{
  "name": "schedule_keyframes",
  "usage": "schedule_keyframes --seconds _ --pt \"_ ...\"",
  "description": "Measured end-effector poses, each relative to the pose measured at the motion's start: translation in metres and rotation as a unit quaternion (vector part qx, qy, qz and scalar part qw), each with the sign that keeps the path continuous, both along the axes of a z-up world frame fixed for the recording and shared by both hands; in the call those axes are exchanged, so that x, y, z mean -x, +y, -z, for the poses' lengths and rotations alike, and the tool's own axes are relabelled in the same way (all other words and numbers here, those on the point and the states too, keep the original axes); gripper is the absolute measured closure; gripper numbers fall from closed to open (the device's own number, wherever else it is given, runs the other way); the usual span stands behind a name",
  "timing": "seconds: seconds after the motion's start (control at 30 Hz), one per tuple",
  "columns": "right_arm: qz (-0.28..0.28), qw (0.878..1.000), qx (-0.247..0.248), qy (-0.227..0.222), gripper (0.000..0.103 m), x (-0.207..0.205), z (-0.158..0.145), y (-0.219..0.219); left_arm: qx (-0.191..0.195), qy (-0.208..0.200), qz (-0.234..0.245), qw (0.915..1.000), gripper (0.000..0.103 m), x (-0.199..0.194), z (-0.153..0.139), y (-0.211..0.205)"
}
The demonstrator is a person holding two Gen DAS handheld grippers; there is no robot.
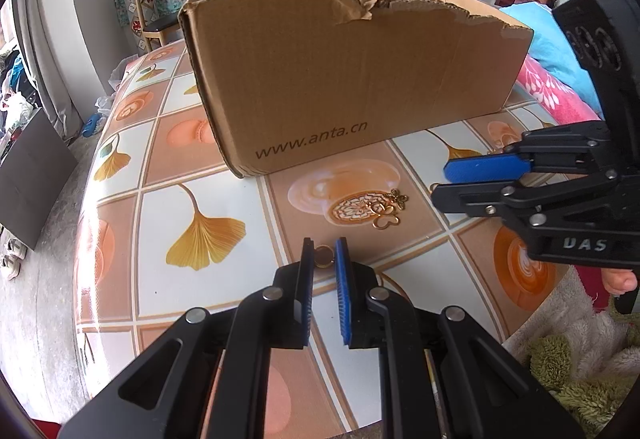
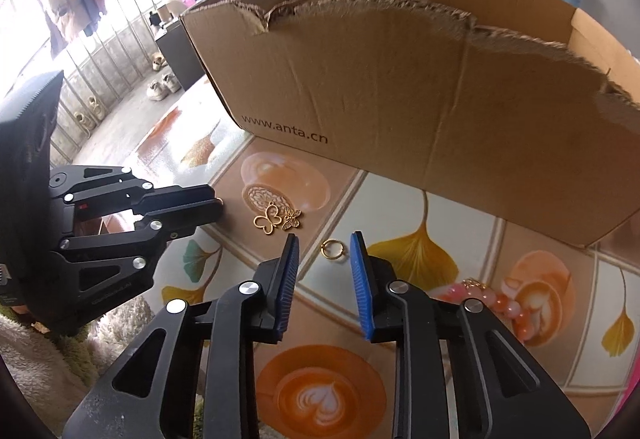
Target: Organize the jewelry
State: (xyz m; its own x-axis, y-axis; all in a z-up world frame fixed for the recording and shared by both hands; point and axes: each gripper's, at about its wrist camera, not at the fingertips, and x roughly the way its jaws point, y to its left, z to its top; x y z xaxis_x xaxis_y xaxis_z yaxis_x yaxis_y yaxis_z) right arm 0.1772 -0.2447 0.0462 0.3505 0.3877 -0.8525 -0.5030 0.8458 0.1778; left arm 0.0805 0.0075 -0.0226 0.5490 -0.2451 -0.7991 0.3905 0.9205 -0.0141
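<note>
Gold ring (image 2: pixel 331 250) lies on the desk (image 2: pixel 400 319) between the right gripper's (image 2: pixel 324 245) parted jaws, ready for pickup, while the left gripper (image 1: pixel 323 250) clamps a ring (image 1: pixel 323 255) for boxing.

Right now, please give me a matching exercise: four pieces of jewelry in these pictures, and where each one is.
Things:
1. butterfly charms
2. loose gold ring
3. pink beads
4. round gold piece

Places:
A. gripped in the jaws of the left gripper
B. lying between the open jaws of the right gripper
C. partly hidden behind the right gripper
D. side by side on a brown tile

Pairs: 1-D, 2-B, 3-C, 4-A
</note>
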Motion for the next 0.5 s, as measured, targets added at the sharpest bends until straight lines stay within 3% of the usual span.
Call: schedule_keyframes --seconds 0.5 --pt "0.009 1.000 0.015 -0.018 0.093 0.0071 0.0002 -0.0068 0.002 0.000 0.000 1.0000 0.092 0.0000 -0.0008 0.0005"
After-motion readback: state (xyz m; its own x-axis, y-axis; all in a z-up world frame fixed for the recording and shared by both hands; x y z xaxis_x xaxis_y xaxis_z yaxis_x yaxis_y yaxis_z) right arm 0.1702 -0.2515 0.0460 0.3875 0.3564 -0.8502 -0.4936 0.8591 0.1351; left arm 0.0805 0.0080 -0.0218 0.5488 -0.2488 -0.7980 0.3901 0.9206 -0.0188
